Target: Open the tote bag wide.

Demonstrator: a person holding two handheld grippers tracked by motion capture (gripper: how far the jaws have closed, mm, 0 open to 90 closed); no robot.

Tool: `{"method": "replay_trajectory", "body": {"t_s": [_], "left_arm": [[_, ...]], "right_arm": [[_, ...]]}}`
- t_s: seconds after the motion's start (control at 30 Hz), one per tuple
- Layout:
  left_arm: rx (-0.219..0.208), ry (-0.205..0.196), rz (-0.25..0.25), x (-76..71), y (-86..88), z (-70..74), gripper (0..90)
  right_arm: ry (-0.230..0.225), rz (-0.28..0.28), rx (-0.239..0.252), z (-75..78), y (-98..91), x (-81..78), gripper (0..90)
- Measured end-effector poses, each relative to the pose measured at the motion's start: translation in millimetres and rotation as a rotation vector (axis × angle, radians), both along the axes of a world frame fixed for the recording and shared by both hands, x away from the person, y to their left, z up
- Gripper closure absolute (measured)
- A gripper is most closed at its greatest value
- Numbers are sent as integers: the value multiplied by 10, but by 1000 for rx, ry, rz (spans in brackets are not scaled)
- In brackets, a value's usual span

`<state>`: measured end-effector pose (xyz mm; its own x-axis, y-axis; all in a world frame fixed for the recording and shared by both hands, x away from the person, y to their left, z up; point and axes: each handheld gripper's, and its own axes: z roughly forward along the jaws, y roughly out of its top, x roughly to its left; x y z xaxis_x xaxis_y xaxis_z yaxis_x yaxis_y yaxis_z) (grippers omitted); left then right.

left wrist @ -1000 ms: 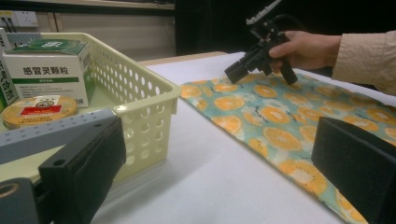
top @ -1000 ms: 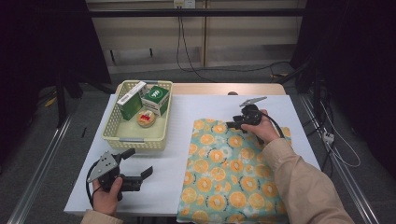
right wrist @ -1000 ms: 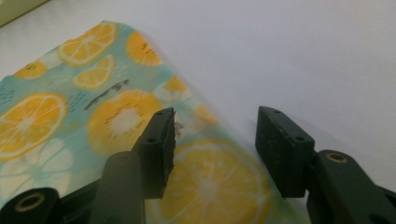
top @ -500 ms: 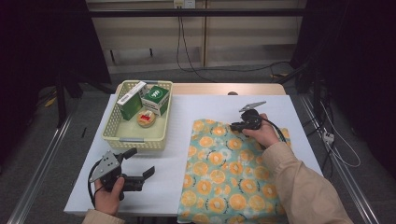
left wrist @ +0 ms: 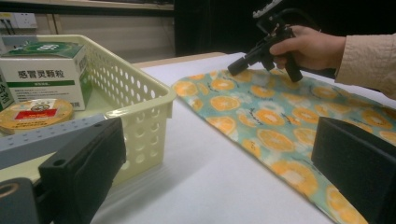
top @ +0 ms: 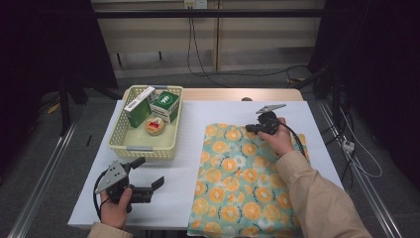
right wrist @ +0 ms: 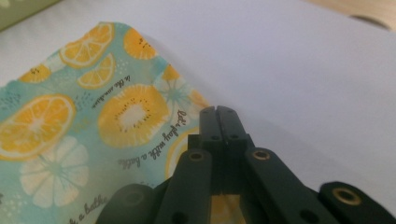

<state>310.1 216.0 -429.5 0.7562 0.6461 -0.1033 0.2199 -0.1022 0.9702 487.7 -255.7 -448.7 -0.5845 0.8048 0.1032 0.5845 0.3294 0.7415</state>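
A teal cloth [top: 242,183] printed with orange slices lies flat on the right half of the white table [top: 188,148]. My right gripper [top: 250,129] rests at the cloth's far edge near its left corner. Its jaws have just been closing and now meet on the hem of the cloth [right wrist: 70,140], as the right gripper [right wrist: 218,114] view shows. My left gripper [top: 147,173] hovers near the table's front left, open with nothing between its fingers. In the left gripper view the right gripper [left wrist: 233,69] touches the cloth [left wrist: 261,121] farther off.
A pale yellow basket [top: 143,148] stands at the back left. It holds a green box [top: 165,105], a white and green box [top: 138,105] and a round tin [top: 155,126]. Bare white table lies between basket and cloth.
The right gripper has dropped slightly onto the cloth's far edge and its jaws have come together. The left hand has stayed where it was.
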Motion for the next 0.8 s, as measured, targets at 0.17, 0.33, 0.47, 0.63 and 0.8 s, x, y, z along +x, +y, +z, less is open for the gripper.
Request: {"method": "replay_trajectory", "body": {"t_s": [0.17,0.33,0.47,0.63,0.8], "left_arm": [[-7,5,9,4,14,-6,28],[-9,3,13,7,19,-2,27],[-9,6,14,11,32,-8,27],[-23,14,21,21,55,-20,27],[-28,14,19,29,58,-21,27]], "right_arm": [[-46,-44,-11,141,-69,122,900],[-91,-108,7,334,-173,279,900],[-122,-169,12,450,-246,456,900],[-132,-244,24,506,-311,647,900],[-138,-275,-39,457,-335,729,599]]}}
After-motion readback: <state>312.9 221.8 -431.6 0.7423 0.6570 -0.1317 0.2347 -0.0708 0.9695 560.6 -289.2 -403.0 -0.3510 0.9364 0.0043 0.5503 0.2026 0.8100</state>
